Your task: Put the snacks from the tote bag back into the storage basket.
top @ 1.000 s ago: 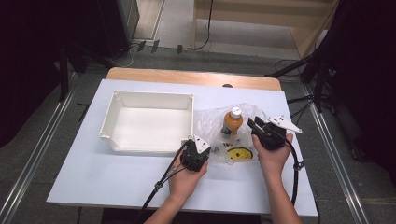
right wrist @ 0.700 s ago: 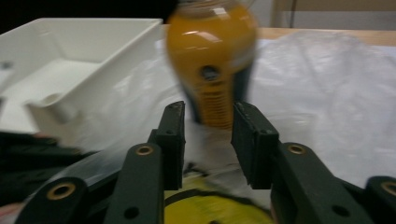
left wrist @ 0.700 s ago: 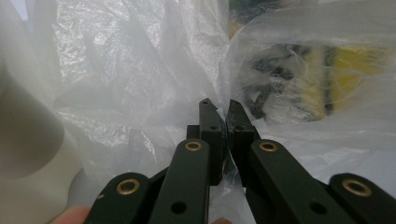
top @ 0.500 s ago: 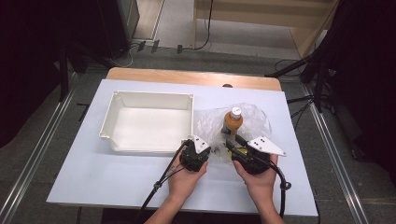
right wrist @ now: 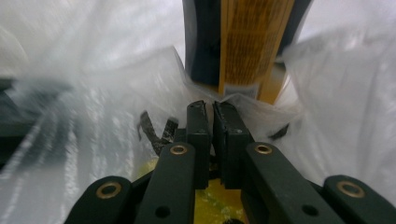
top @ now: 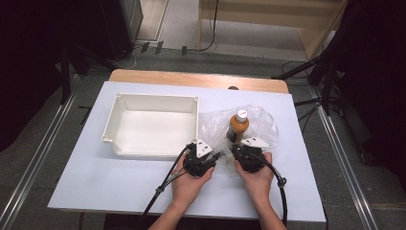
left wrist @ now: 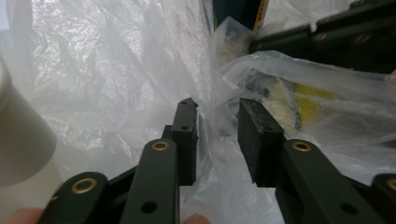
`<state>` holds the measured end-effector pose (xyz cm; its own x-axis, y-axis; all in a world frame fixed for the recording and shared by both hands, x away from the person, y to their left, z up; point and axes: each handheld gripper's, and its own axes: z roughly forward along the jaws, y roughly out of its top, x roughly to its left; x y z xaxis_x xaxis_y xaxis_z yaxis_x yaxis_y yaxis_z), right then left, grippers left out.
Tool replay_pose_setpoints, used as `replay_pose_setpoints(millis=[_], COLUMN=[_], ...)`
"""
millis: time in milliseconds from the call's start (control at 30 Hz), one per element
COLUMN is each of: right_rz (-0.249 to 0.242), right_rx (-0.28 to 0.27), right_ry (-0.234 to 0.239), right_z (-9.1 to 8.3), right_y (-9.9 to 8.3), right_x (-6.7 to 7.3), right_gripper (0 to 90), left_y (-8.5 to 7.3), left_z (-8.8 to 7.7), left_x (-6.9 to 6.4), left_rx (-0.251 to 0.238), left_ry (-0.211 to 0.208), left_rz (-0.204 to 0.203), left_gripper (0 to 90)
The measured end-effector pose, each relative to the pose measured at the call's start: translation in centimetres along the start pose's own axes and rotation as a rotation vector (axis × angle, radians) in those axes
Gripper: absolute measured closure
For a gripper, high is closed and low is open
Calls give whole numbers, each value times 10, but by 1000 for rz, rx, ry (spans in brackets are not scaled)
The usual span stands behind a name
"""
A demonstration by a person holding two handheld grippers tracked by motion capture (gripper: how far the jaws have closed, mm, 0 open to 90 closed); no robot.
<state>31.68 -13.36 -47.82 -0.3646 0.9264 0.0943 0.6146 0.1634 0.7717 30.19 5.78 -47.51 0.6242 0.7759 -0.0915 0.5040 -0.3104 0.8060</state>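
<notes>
A crumpled clear plastic bag (top: 215, 127) lies right of the white tray (top: 155, 99). In it stands an orange bottle (top: 238, 125) with a white cap, and a flat yellow item (left wrist: 313, 98) lies in it. My left gripper (top: 216, 155) is at the bag's near edge. Its jaws (left wrist: 218, 109) have just been opening; bag film (left wrist: 116, 70) hangs loose between them. My right gripper (top: 235, 152) sits close beside it. Its jaws (right wrist: 212, 107) have just closed and pinch a fold of the bag (right wrist: 93, 93) in front of the bottle (right wrist: 243, 42).
The tray is empty and stands just left of my left hand; its white wall (left wrist: 18, 140) looms at the left of the left gripper view. The white tabletop (top: 95, 177) has room near its front edge. Cables trail from both grippers toward the person.
My right hand came down and left from the bag's right side to its near edge, and its jaws closed on the film. The left jaws parted; that hand stayed put.
</notes>
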Motion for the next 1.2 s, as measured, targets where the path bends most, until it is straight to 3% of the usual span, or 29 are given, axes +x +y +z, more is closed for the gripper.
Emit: replay_pose_setpoints(millis=[67, 200, 267, 400, 433, 467, 700, 967, 1200], right_rz=[-4, 17, 22, 38, 49, 49, 50, 47, 43], right_rx=[38, 26, -11, -116, -170, -170, -309, -331, -347], right_ry=[-1, 15, 50, 73, 68, 68, 20, -19, -25], right_z=[5, 1, -5, -26, -34, -34, -49, -38, -27], right_y=[-3, -4, -4, 2, 5, 5, 17, 33, 43], right_x=[0, -2, -4, -6, -7, -7, -9, -8, -4], right_gripper=[870, 803, 676, 589, 563, 563, 452, 306, 297], left_y=[0, 0, 0, 1, 0, 0, 0, 0, -1], left_z=[0, 1, 1, 1, 1, 1, 0, -1, -6], left_x=[0, -1, 1, 2, 2, 1, 2, 3, 4], left_rx=[0, 5, 6, 1, 1, 0, -13, -25, -68], left_ry=[0, 13, 5, -2, -1, -1, -14, -21, -29], left_rz=[-4, 3, -9, -19, -18, -18, -23, -24, -27], left_gripper=[686, 725, 740, 735, 733, 733, 732, 724, 722])
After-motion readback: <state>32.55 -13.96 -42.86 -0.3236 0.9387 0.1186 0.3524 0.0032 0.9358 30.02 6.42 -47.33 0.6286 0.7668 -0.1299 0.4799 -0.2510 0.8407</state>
